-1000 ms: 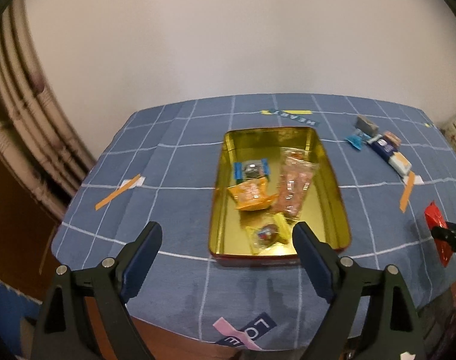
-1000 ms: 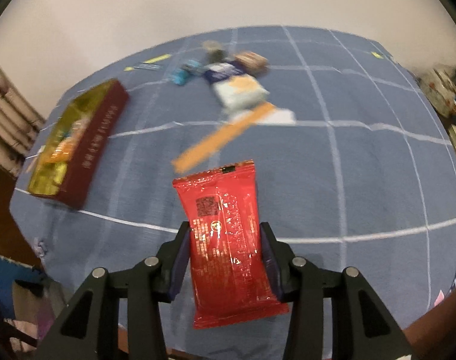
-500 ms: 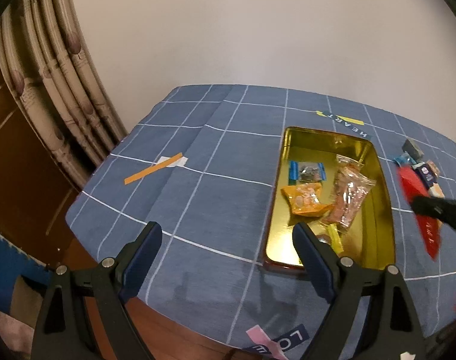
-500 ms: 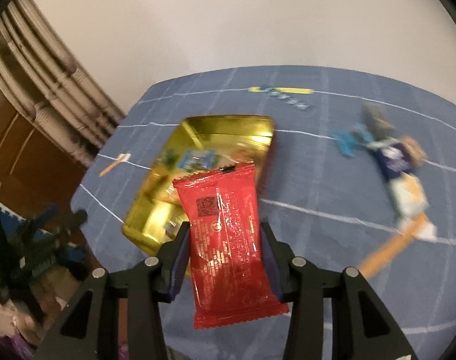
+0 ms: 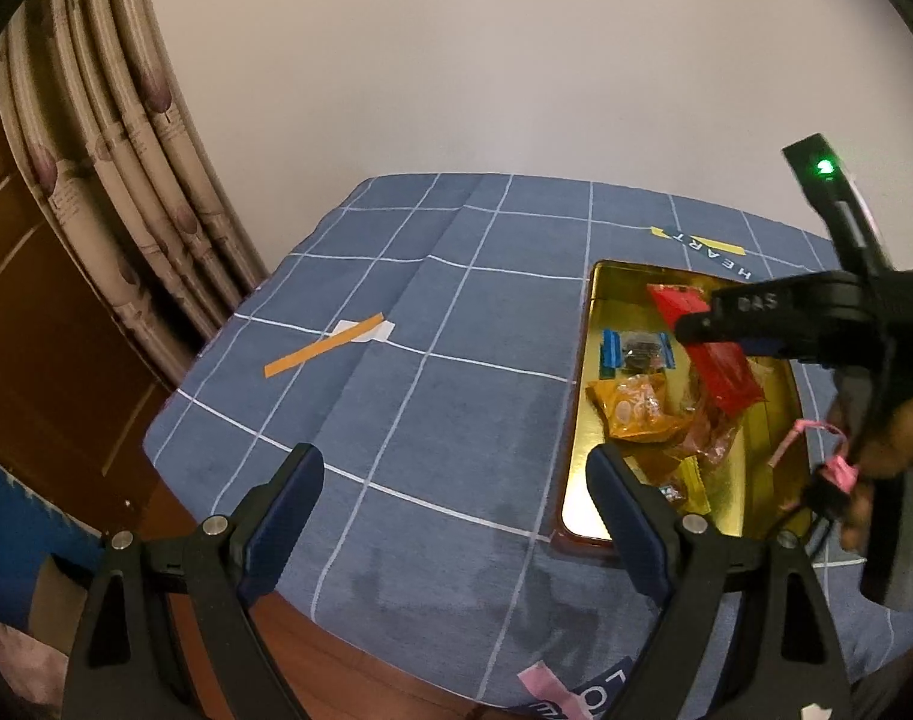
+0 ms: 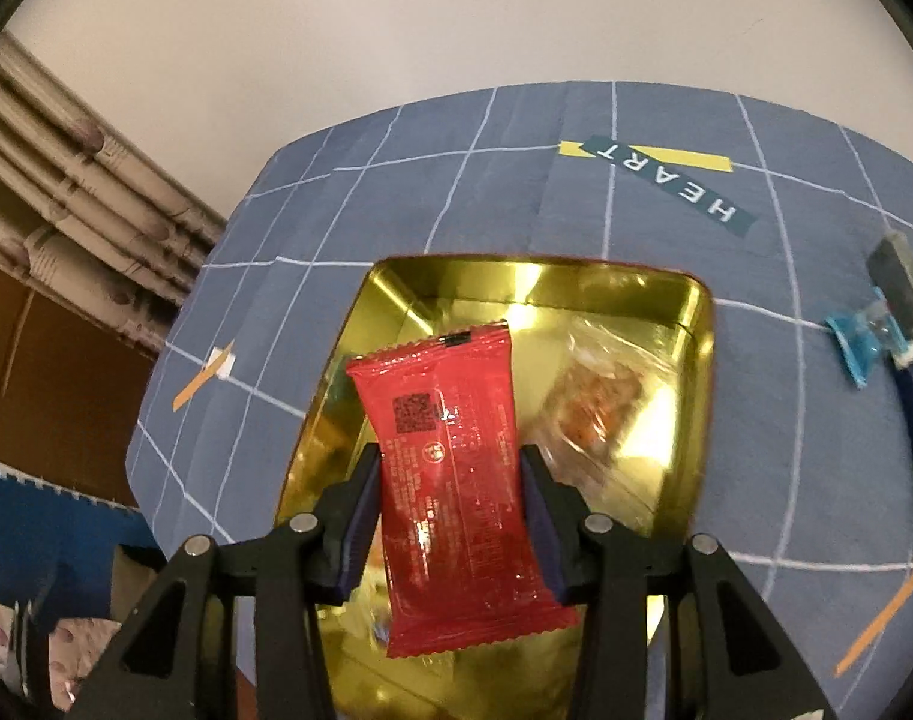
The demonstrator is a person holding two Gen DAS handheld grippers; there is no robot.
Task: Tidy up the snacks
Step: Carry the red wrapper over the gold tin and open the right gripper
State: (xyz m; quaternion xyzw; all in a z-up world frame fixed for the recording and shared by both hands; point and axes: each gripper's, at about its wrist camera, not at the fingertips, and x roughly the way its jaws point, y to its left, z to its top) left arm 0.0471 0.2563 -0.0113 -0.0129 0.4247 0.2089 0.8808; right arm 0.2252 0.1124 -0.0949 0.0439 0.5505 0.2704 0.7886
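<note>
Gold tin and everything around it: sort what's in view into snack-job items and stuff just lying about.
Part of the job:
- gold tin
- red packet, clamped in the right hand-held gripper above the tin
- orange packet, clear packet, blue-ended packet, already in the tin
- blue wrapped snack on the cloth

Lying about:
- orange tape strip
- HEART label
- curtain

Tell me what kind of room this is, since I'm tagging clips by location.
Probably a room in a home, not a lab or shop. A table under a blue checked tablecloth stands against a plain wall, patterned curtains hang at the left, and a gold tin holds snack packets.
</note>
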